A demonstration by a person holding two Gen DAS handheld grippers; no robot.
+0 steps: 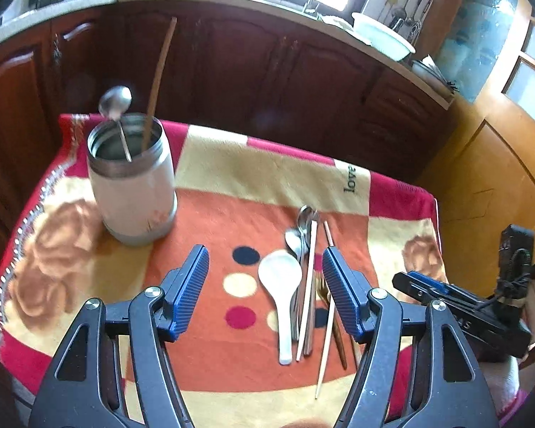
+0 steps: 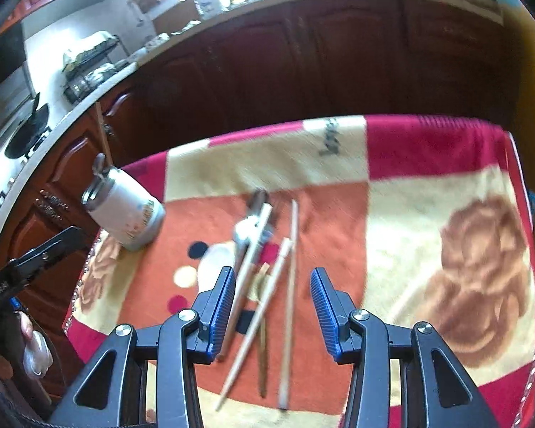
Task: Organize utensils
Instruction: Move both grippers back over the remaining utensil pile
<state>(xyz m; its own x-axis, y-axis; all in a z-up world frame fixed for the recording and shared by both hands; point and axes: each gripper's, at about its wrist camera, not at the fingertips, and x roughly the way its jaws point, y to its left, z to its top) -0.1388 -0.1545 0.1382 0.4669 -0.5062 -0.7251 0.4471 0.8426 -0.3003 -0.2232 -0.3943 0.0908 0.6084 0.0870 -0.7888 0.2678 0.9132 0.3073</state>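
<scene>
A white cylindrical holder point(image 1: 133, 182) stands at the table's far left with a metal spoon point(image 1: 115, 103) and a brown chopstick point(image 1: 158, 82) in it; it also shows in the right wrist view point(image 2: 125, 210). A pile of utensils lies on the cloth: a white ceramic spoon point(image 1: 281, 285), metal spoons point(image 1: 299, 235), pale chopsticks point(image 1: 308, 292) and a gold fork point(image 1: 322, 289). My left gripper point(image 1: 265, 285) is open above the pile. My right gripper point(image 2: 271, 303) is open over the chopsticks point(image 2: 289, 303), and it shows in the left wrist view point(image 1: 446, 296).
The table is covered by a red, orange and cream blanket point(image 1: 232, 164). Dark wooden cabinets point(image 1: 267, 71) run behind it under a countertop with a basin point(image 1: 381, 35). A wooden door point(image 1: 499, 142) is at the right.
</scene>
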